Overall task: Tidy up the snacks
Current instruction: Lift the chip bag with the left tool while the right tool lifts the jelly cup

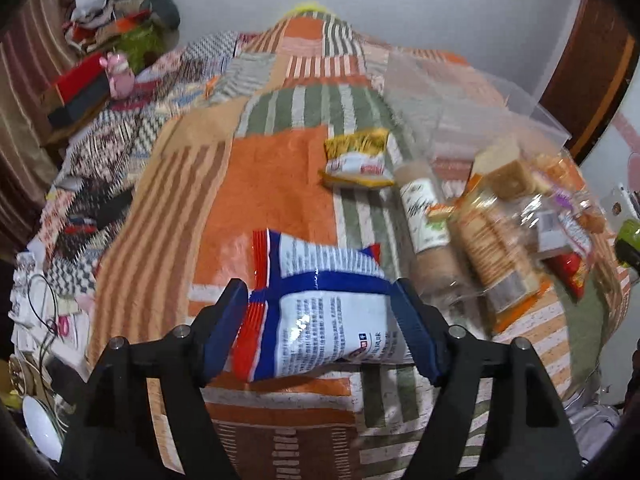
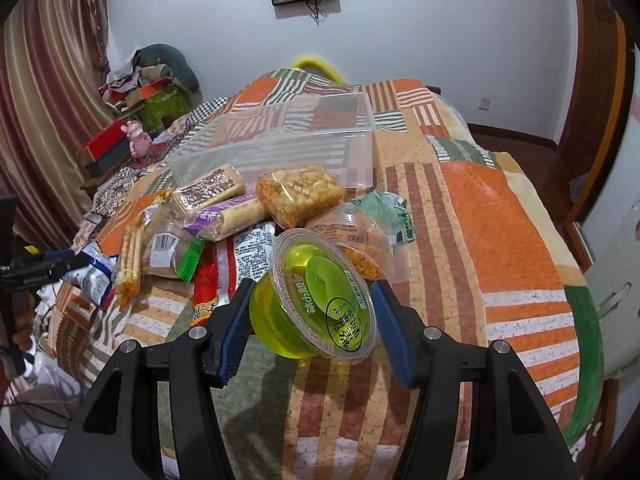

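I hold two snacks over the quilt [image 2: 500, 240].
L gripper [image 1: 320, 320] pinches blue-white bag [image 1: 324, 320]; R gripper [image 2: 312, 312] pinches green jelly cup [image 2: 316, 304].

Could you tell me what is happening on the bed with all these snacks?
A person is sorting snacks on a patchwork quilt with two handheld grippers. The left gripper has a blue, white and red snack bag between its fingers. The right gripper holds a clear cup of green jelly, tilted. A pile of packaged snacks lies before a clear plastic bin, which looks empty.
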A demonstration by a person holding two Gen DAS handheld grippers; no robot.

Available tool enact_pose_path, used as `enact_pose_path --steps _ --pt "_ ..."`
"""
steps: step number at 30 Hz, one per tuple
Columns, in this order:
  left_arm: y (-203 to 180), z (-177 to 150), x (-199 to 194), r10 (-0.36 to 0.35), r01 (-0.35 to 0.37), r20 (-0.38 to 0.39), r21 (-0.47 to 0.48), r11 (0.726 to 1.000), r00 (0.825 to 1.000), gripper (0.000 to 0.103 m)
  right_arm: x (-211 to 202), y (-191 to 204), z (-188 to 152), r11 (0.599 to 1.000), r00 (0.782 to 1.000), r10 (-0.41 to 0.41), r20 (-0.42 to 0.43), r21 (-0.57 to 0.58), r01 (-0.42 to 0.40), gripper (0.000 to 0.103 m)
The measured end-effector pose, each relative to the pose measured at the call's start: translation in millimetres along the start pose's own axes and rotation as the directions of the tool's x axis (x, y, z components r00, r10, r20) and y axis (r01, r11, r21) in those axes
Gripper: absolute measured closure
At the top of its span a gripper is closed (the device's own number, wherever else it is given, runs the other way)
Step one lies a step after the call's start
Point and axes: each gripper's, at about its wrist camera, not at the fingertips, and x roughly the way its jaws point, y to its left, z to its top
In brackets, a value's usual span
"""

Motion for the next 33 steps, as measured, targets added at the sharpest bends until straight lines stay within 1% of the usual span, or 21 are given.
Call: enact_pose_path --steps 2,5,6,7,9,12,13,14,15,17,19,20,23,27,28,30,33 --pt "1 -1 9 -0.019 0.019 -0.005 -0.016 1.0 1.0 0.022 1 -1 1 1.0 1.0 -0.001 -0.003 0.004 0.001 0.048" --pt "0 1 18 -0.032 0.032 -0.014 -0.016 0.999 0.999 0.02 0 -1 4 1.0 1.0 -0.008 0.002 0.0 0.008 0.048" --pt "-2 1 24 -0.035 0.035 -0.025 -0.012 0.999 0.999 0.018 0 -1 6 1.0 1.0 -0.012 0.007 -0.003 0.012 0.048" --pt "-2 1 31 -0.033 0.033 -0.039 -0.012 0.999 0.999 0.015 -2 -1 7 1.0 1.0 -0.013 0.013 -0.003 0.013 0.048" --pt "-2 0 40 -0.063 0.062 -0.058 -0.015 0.998 0.996 0.015 -3 -1 12 1.0 1.0 -0.008 0.028 -0.004 0.008 0.048" --pt "3 -1 45 -0.093 0.09 -0.064 -0.056 0.994 0.994 0.015 -6 1 17 1.0 0.999 -0.006 0.051 -0.012 0.006 0.048" --pt "5 -1 45 -0.099 0.095 -0.059 -0.064 0.993 0.993 0.015 -6 1 18 1.0 0.998 -0.004 0.055 -0.014 0.005 0.048" --pt "6 -1 45 -0.108 0.105 -0.055 -0.066 0.992 0.993 0.021 -6 2 19 1.0 0.998 -0.002 0.059 -0.017 0.003 0.048" --pt "6 -2 43 -0.106 0.103 -0.044 -0.065 0.993 0.993 0.024 -6 3 21 1.0 0.998 0.001 0.063 -0.02 0.001 0.048" --pt "8 -1 37 -0.108 0.106 -0.033 -0.068 0.992 0.994 0.038 -5 4 22 1.0 0.998 0.003 0.066 -0.025 -0.001 0.048" --pt "10 1 32 -0.11 0.108 -0.026 -0.072 0.992 0.994 0.042 -4 6 25 1.0 0.998 0.008 0.07 -0.027 -0.006 0.048" --pt "10 3 30 -0.104 0.102 -0.022 -0.068 0.992 0.994 0.042 -3 6 25 1.0 0.997 0.01 0.071 -0.029 -0.008 0.048" --pt "8 8 17 -0.051 0.051 0.006 -0.037 0.998 0.999 0.044 -2 8 29 0.999 0.997 0.013 0.077 -0.039 -0.01 0.048" --pt "6 23 -1 -0.019 0.021 0.048 -0.036 0.999 0.999 0.044 -1 9 39 0.999 0.995 0.016 0.095 -0.051 -0.012 0.048" --pt "6 27 -5 -0.015 0.017 0.062 -0.039 0.999 0.998 0.044 -2 9 42 0.998 0.995 0.016 0.101 -0.055 -0.01 0.048" --pt "3 40 -17 -0.037 0.041 0.096 -0.041 0.998 0.995 0.044 -2 10 49 0.998 0.993 0.014 0.116 -0.067 -0.006 0.048" --pt "-7 59 -34 -0.046 0.048 0.155 -0.005 0.999 0.987 0.044 -3 10 61 0.997 0.989 0.008 0.145 -0.083 0.005 0.048"
